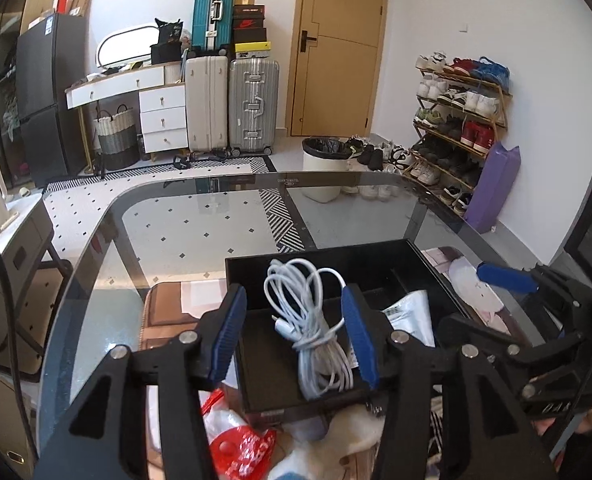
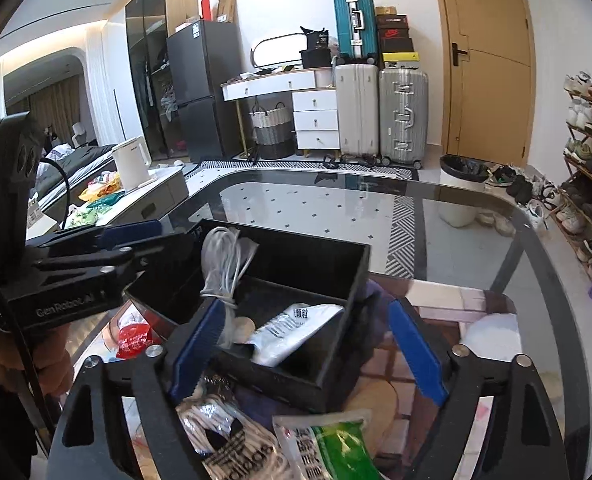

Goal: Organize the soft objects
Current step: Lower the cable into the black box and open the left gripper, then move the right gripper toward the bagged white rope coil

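A black divided box point(image 1: 336, 254) stands on the glass table point(image 1: 175, 240). A coiled white cable point(image 1: 316, 320) lies in its left compartment. My left gripper point(image 1: 293, 300) is open around the cable, and neither pad presses it. A white sachet point(image 1: 412, 312) lies in the compartment beside it. In the right wrist view the box point(image 2: 296, 240) holds the cable point(image 2: 223, 260) and the sachet point(image 2: 291, 332). My right gripper point(image 2: 306, 312) stands wide open over the box's near corner, holding nothing. The left gripper point(image 2: 131, 232) reaches in from the left, held by a hand point(image 2: 35, 364).
Near the box's front lie a red and white bag point(image 1: 239, 444), a striped white item with a black logo point(image 2: 231, 440) and a green and white sachet point(image 2: 336, 448). Beyond the table stand a bin point(image 1: 322, 168), a shoe rack point(image 1: 456, 120) and suitcases point(image 1: 231, 104).
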Demonstrator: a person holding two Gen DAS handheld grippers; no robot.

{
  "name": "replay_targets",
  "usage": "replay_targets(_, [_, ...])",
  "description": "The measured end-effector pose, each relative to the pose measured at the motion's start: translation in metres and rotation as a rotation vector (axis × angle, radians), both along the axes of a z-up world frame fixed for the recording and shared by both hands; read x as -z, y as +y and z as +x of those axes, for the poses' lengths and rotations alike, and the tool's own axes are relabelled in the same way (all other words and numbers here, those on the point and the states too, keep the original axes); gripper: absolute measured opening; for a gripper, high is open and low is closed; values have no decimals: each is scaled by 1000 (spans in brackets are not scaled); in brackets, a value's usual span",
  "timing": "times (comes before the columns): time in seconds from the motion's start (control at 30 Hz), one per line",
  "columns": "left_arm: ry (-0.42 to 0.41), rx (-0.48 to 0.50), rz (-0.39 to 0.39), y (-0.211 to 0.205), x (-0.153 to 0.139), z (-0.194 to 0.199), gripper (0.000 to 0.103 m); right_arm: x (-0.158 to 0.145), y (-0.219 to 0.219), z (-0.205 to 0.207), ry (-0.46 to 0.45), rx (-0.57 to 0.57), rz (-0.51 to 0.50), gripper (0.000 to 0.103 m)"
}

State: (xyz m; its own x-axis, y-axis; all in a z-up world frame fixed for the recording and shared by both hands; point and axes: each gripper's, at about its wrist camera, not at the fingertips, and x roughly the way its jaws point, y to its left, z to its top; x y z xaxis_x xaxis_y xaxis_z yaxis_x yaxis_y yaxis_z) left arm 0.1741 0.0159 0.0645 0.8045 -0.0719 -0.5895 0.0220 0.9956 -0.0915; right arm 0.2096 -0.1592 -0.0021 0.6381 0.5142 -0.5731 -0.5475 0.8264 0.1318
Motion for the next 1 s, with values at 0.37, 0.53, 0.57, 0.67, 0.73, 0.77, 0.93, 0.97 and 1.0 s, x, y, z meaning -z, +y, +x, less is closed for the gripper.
replay_targets(0.37, [4, -32, 20, 5, 0, -39, 92, 9, -39, -32, 39, 4, -24, 102])
replay_targets(0.53, [6, -20, 25, 8, 6, -58, 99, 8, -48, -45, 42, -14, -18, 102])
replay_targets(0.57, [9, -17, 22, 8, 8, -61, 103, 7, -48, -48, 40, -14, -21, 102])
replay_targets(0.67, [15, -11, 25, 8, 13, -70, 103, 7, -53, -54, 37, -19, -27, 102])
replay_targets(0.73, [21, -13, 30, 7, 16, -73, 103, 8, -56, -57, 41, -22, -29, 102])
replay_targets(0.77, [25, -17, 32, 7, 18, -75, 103, 8, -57, -58, 45, -25, -33, 102])
replay_targets(0.93, [43, -28, 37, 8, 26, -84, 103, 7, -59, -62, 47, -51, -46, 102])
replay_targets(0.97, [47, -30, 40, 9, 27, -85, 103, 7, -59, -62, 49, -56, -46, 102])
replay_targets(1.0, [50, -32, 42, 9, 28, -86, 103, 8, -60, -62, 54, -60, -48, 102])
